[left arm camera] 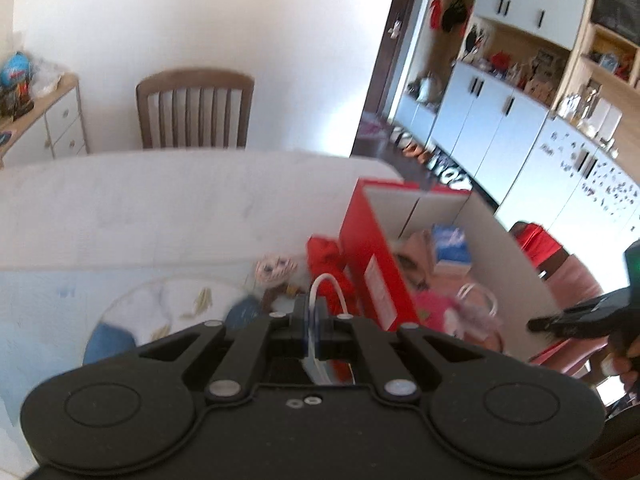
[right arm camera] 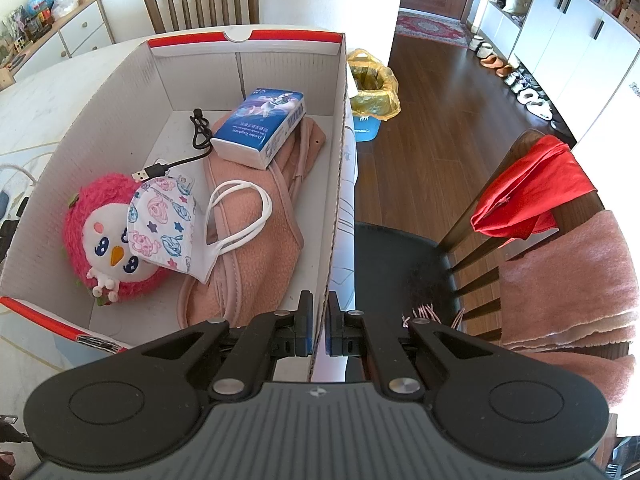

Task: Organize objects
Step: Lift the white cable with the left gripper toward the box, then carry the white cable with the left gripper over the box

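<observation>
Left gripper (left arm camera: 314,320) is clenched on a small white cable (left arm camera: 326,286), whose loop arches up past my fingertips toward the far side; its long axis runs along the fingers, and the near end is hidden under the gripper body. That view is blurred, so I cannot make out the plug type.

Right gripper (right arm camera: 320,326) is pinched onto the right wall of the red-and-white cardboard box (right arm camera: 338,168), one finger inside, one outside. The box's long axis runs from near to far on the white table (right arm camera: 60,76). Inside it lie a pink plush bird (right arm camera: 108,240) at near left, a patterned face mask (right arm camera: 168,228) leaning against it with its ear loops spread right, a black USB cable (right arm camera: 188,144), a folded pink fleece cloth (right arm camera: 256,216), and a blue tissue pack (right arm camera: 260,132) resting on that cloth toward the far end.

Left of the box, seen from my left wrist, sit a red cloth (left arm camera: 326,258) and a small doll (left arm camera: 276,272), both smeared. A chair with a red garment (right arm camera: 528,196) stands right of the table.
</observation>
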